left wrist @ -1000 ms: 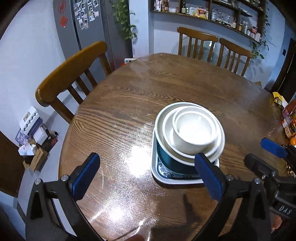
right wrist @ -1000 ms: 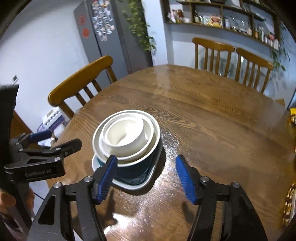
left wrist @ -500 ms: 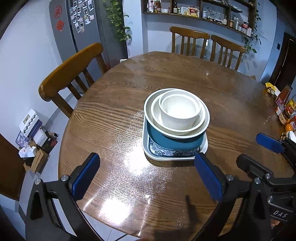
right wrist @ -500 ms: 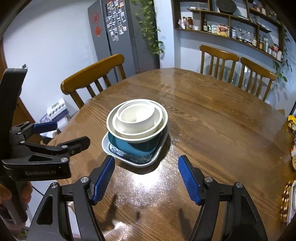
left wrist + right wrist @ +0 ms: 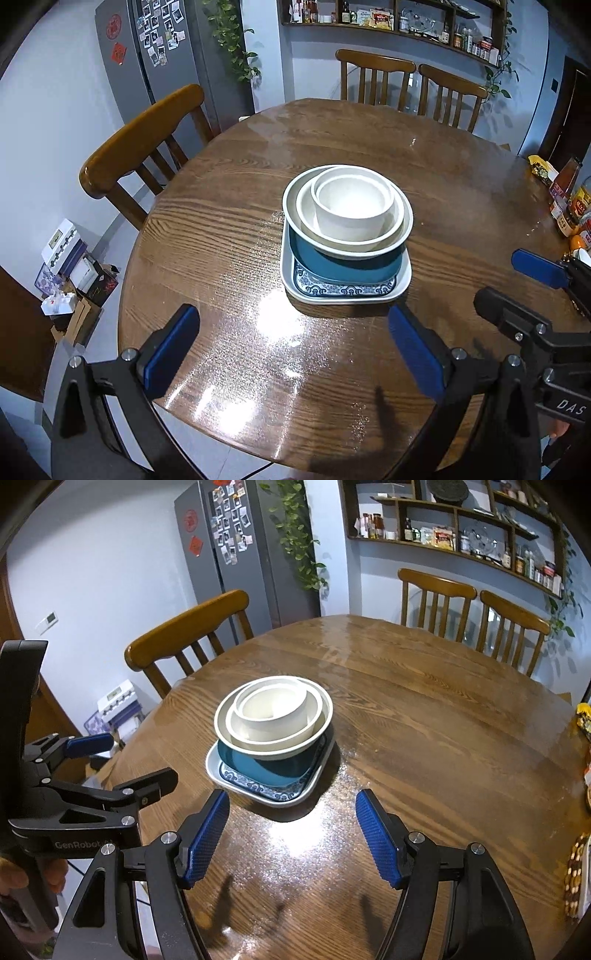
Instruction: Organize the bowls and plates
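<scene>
Crockery sits in one nested stack on the round wooden table (image 5: 229, 206), nearer the table's left edge than its right. At the bottom is a square white plate (image 5: 295, 284) with a blue wave border. On it rests a teal bowl (image 5: 343, 266) with a pale rim, inside that a wide cream bowl (image 5: 310, 218), and innermost a small white bowl (image 5: 351, 218) standing upright.

Just short of the stack, over the table's near edge, the left gripper (image 5: 293, 350) hangs with its blue-padded jaws spread wide and nothing between them. The right gripper (image 5: 291, 834) is likewise spread and holds nothing, its pads (image 5: 207, 834) clear of the plate.

Beyond the table's left side stands a wooden chair (image 5: 140, 136); two more chairs (image 5: 410, 85) stand at its far side, under wall shelves (image 5: 458, 535). A grey fridge (image 5: 147, 62) stands behind the left chair. Bottles and packets (image 5: 569, 206) crowd the table's right edge.
</scene>
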A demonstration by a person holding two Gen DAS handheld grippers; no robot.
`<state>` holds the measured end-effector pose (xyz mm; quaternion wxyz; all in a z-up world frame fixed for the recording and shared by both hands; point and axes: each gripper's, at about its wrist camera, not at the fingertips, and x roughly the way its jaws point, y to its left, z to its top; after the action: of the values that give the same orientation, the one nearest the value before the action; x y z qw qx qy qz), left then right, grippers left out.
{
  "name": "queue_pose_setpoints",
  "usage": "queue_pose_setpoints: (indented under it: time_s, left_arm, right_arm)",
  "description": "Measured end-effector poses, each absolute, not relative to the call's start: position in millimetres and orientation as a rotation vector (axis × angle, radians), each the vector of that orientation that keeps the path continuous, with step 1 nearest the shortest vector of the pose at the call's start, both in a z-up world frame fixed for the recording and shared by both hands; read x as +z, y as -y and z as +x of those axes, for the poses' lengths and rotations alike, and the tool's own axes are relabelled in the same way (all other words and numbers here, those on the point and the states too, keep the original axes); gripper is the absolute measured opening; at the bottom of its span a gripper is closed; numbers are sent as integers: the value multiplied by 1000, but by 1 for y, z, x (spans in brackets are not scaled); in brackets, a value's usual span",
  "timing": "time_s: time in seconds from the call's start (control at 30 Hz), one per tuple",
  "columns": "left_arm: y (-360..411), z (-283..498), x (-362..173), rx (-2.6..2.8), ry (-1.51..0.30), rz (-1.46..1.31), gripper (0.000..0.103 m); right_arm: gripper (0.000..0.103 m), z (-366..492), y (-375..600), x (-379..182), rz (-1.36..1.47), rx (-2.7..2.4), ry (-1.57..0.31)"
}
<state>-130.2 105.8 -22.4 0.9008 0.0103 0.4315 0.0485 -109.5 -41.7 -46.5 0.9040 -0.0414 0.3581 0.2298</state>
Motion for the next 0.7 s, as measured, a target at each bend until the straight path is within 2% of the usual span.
queue_pose_setpoints:
  time_s: [0.7]
  left_arm:
    - [-104,-134,-21,106,-888,21,102]
  right_arm:
    - [72,-111,40,-47,-94,495,-743]
